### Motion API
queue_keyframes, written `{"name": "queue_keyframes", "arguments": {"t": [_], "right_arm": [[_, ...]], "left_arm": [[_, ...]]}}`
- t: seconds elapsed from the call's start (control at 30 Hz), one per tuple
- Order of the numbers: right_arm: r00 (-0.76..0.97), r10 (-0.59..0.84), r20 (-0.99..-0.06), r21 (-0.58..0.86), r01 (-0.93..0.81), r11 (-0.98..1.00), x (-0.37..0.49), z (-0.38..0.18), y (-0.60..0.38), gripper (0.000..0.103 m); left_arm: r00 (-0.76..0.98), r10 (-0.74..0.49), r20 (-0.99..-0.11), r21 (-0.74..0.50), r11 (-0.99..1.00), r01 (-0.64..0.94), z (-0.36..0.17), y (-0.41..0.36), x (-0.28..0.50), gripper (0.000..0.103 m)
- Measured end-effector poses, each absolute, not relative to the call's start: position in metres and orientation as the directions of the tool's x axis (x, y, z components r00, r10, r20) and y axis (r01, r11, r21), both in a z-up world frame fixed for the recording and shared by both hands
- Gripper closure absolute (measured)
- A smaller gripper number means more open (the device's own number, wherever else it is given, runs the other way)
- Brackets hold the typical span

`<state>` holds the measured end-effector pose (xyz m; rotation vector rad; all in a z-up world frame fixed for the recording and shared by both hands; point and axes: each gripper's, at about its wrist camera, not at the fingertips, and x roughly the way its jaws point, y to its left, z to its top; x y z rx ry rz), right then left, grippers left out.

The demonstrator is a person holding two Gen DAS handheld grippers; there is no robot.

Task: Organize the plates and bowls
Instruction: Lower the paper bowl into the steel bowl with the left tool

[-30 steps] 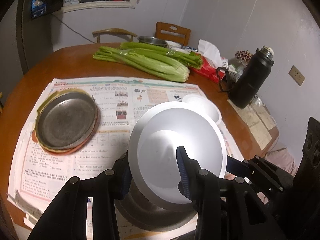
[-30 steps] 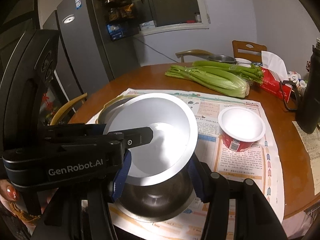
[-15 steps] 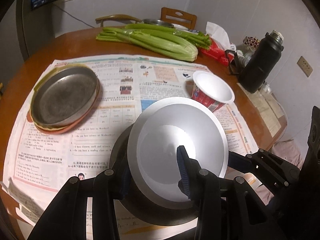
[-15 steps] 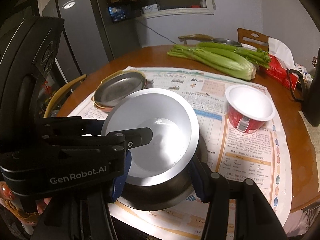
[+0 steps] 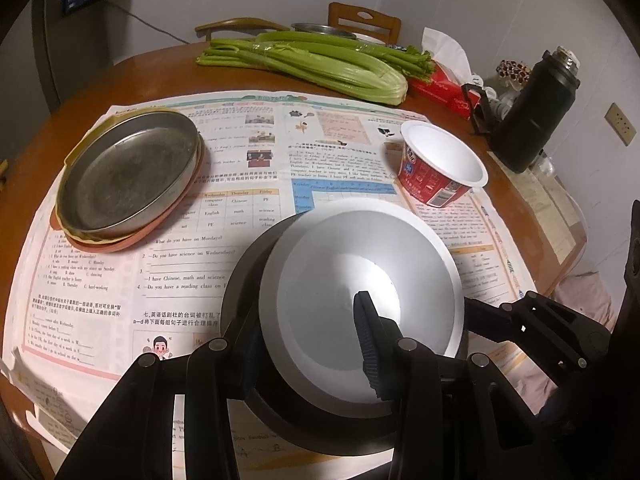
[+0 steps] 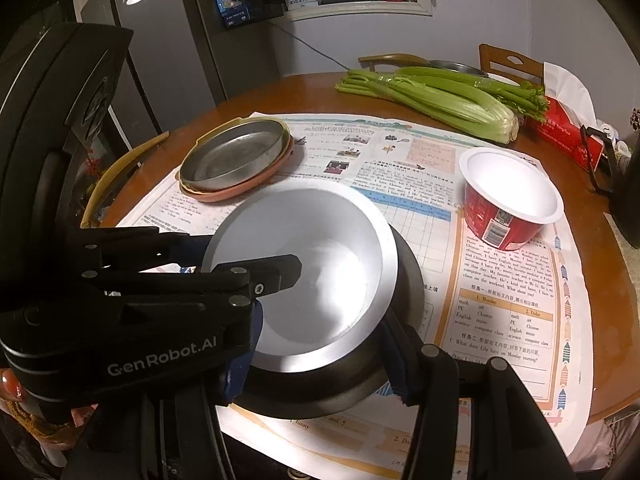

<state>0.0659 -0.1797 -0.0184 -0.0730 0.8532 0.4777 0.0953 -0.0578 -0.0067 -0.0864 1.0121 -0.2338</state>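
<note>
A bright silver bowl (image 5: 360, 280) (image 6: 304, 264) sits tilted inside a larger dark steel bowl (image 5: 248, 280) (image 6: 408, 280) on the newspaper (image 5: 248, 200). My left gripper (image 5: 308, 352) (image 6: 248, 256) is shut on the silver bowl's near wall, one finger inside and one outside. My right gripper (image 6: 320, 360) (image 5: 476, 320) is shut on the same bowl from its other side, its blue pads low against the wall. A red paper bowl (image 5: 440, 168) (image 6: 512, 200) stands upright to the right. At the far left a steel plate (image 5: 128, 176) (image 6: 236, 160) tops a stack with an orange plate.
Celery (image 5: 312, 64) lies across the back of the round wooden table (image 5: 132, 76). A red tissue box (image 5: 444, 88) and a black thermos (image 5: 536, 112) stand at the back right. Chairs (image 5: 364, 20) ring the far edge. A fridge (image 6: 160, 80) stands on the left.
Both grippers have come down with the silver bowl, which now sits deeper in the dark steel bowl. Both grips are unchanged, and the plates and the red bowl lie where they were.
</note>
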Motion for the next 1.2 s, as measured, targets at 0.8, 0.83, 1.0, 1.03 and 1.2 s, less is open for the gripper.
{"name": "queue_keyframes", "arguments": {"t": [0.8,0.83,1.0,1.03,1.2], "right_arm": [[0.580,0.348,-0.737,0.094,-0.421,0.902,0.0657,-0.0172,-0.1815,0.047],[0.580,0.347,-0.737,0.094,-0.420,0.903,0.0655,-0.0170,-0.1817,0.047],[0.586,0.344,-0.734,0.092,-0.416,0.905,0.0655,-0.0149,-0.1833,0.047],[0.587,0.342,-0.733,0.090,-0.415,0.905,0.0654,-0.0148,-0.1833,0.047],[0.592,0.337,-0.732,0.085,-0.412,0.907,0.0656,-0.0137,-0.1832,0.047]], "left_arm": [[0.512,-0.219,-0.831,-0.172,0.975,0.137,-0.0068,-0.0533,0.0938,0.060],[0.512,-0.218,-0.831,-0.173,0.976,0.135,-0.0065,-0.0527,0.0937,0.060],[0.511,-0.219,-0.831,-0.175,0.975,0.133,-0.0064,-0.0511,0.0934,0.060],[0.511,-0.219,-0.831,-0.175,0.975,0.134,-0.0064,-0.0509,0.0935,0.060],[0.513,-0.222,-0.829,-0.180,0.975,0.132,-0.0049,-0.0496,0.0925,0.060]]}}
